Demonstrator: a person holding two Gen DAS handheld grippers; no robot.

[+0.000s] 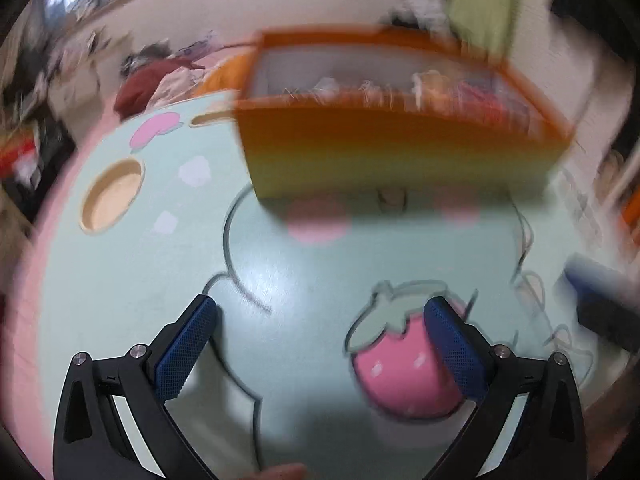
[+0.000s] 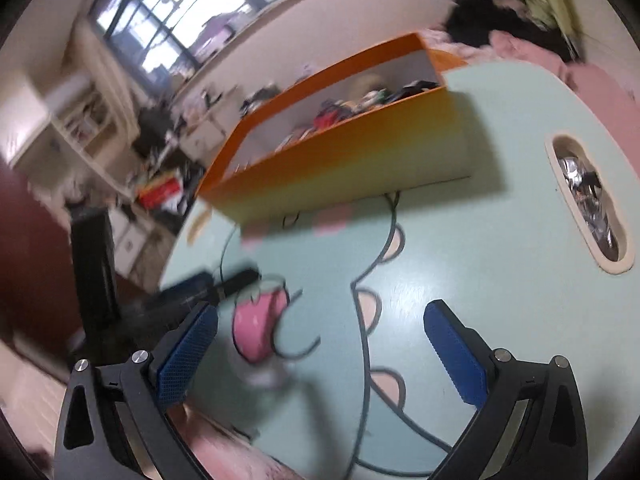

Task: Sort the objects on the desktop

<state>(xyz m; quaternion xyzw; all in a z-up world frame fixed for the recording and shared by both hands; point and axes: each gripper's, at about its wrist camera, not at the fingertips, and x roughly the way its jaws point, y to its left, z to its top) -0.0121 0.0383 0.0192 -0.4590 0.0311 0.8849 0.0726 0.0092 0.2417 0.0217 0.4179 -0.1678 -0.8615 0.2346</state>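
An orange and yellow box stands at the far side of the mint-green cartoon table, with several small items inside; the view is blurred. It also shows in the right wrist view. My left gripper is open and empty, hovering above the table over a printed pink strawberry. My right gripper is open and empty above the table. The other gripper's dark blue and black tips show blurred at the left of the right wrist view, and at the right edge of the left wrist view.
A round recess is cut into the table at the left. An oval recess at the right holds shiny crumpled foil. Cluttered shelves and furniture stand beyond the table's left edge.
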